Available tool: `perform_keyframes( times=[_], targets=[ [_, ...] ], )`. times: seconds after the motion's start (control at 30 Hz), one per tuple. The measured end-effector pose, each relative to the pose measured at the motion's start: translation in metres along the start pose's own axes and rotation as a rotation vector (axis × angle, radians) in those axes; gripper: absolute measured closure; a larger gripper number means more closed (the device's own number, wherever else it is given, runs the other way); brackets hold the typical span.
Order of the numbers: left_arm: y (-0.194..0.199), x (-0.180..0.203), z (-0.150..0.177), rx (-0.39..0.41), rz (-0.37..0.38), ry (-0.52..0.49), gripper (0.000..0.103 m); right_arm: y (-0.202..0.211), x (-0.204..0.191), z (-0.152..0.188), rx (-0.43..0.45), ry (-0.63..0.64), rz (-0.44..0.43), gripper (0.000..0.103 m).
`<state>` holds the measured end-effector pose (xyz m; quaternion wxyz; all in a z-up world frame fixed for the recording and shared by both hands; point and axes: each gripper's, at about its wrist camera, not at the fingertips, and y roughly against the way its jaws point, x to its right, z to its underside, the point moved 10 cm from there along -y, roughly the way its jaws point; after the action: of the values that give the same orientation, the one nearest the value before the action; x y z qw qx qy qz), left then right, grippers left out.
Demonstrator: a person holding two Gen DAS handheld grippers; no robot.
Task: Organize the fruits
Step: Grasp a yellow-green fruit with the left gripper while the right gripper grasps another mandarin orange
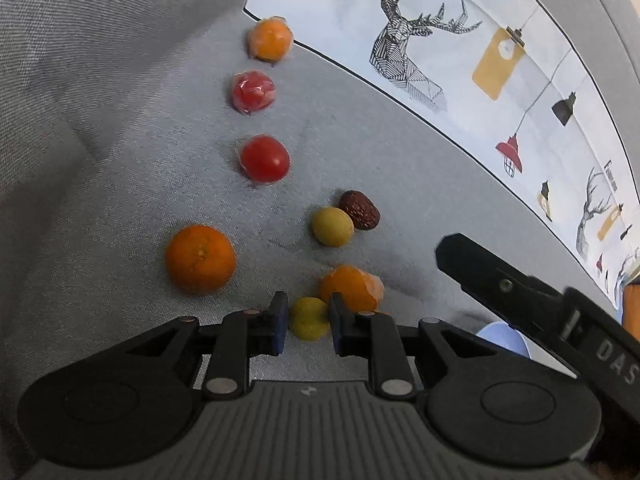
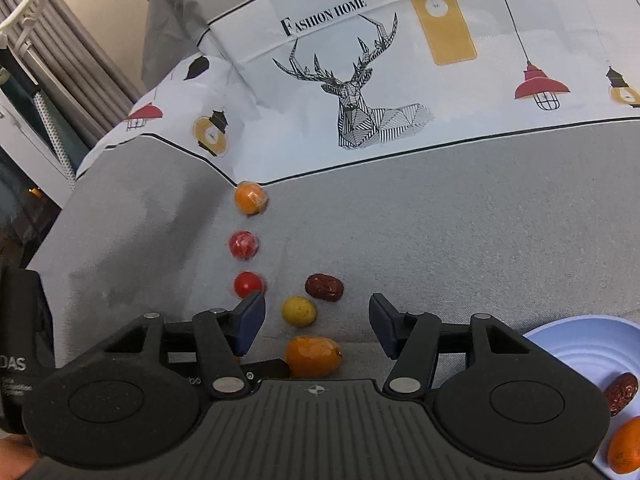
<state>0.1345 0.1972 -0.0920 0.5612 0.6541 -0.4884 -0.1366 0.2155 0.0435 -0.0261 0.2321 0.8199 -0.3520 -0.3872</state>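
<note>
Small fruits lie on a grey cloth. In the left wrist view my left gripper (image 1: 309,320) points down with its jaws a little apart, and a small yellow-green fruit (image 1: 309,318) lies between the pads; I cannot tell whether they touch it. A wrapped orange fruit (image 1: 350,288) lies just beyond. My right gripper (image 2: 316,324) is open and holds nothing. It hovers over that orange fruit (image 2: 314,356), with a second yellow-green fruit (image 2: 299,311) and a red date (image 2: 324,287) ahead. One of the right gripper's fingers (image 1: 472,260) shows at the right.
A row runs away from me: red tomato (image 1: 265,159), wrapped red fruit (image 1: 253,92), wrapped orange fruit (image 1: 271,39). A mandarin (image 1: 200,258) lies to the left. A light blue plate (image 2: 580,344) at the right holds a date (image 2: 620,394) and an orange fruit (image 2: 626,450). A deer-print cloth (image 2: 360,100) lies behind.
</note>
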Motion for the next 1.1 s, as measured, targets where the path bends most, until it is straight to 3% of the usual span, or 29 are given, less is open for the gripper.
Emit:
perform_keyframes(
  times=[0.07, 0.2, 0.3, 0.6, 0.8, 0.87, 0.9, 0.97, 1.1],
  targets=[
    [0.002, -0.001, 0.0, 0.007, -0.002, -0.003, 0.08, -0.003, -0.001, 0.0, -0.009, -0.007, -0.001, 0.042],
    [0.019, -0.016, -0.011, 0.103, -0.096, 0.021, 0.08, -0.01, -0.002, 0.005, -0.036, -0.009, -0.001, 0.04],
    [0.019, -0.024, -0.012, 0.1, -0.108, 0.045, 0.08, -0.017, -0.002, 0.012, -0.062, 0.0, 0.009, 0.039],
    [0.025, -0.03, -0.017, 0.123, -0.09, 0.108, 0.08, -0.036, -0.005, 0.03, -0.14, 0.057, 0.021, 0.029],
    [0.027, -0.031, -0.019, 0.131, -0.081, 0.12, 0.08, -0.05, -0.012, 0.043, -0.173, 0.16, 0.055, 0.028],
    [0.028, -0.03, -0.019, 0.135, -0.077, 0.116, 0.08, -0.05, -0.015, 0.043, -0.161, 0.211, 0.074, 0.044],
    [0.028, -0.029, -0.02, 0.137, -0.075, 0.114, 0.08, -0.049, -0.016, 0.044, -0.157, 0.231, 0.074, 0.061],
    [0.028, -0.027, -0.019, 0.135, -0.063, 0.107, 0.08, -0.045, -0.02, 0.043, -0.151, 0.241, 0.054, 0.061],
    [0.024, -0.017, -0.017, 0.117, -0.043, 0.069, 0.08, -0.031, -0.015, 0.034, -0.12, 0.272, 0.108, 0.061]
  ],
)
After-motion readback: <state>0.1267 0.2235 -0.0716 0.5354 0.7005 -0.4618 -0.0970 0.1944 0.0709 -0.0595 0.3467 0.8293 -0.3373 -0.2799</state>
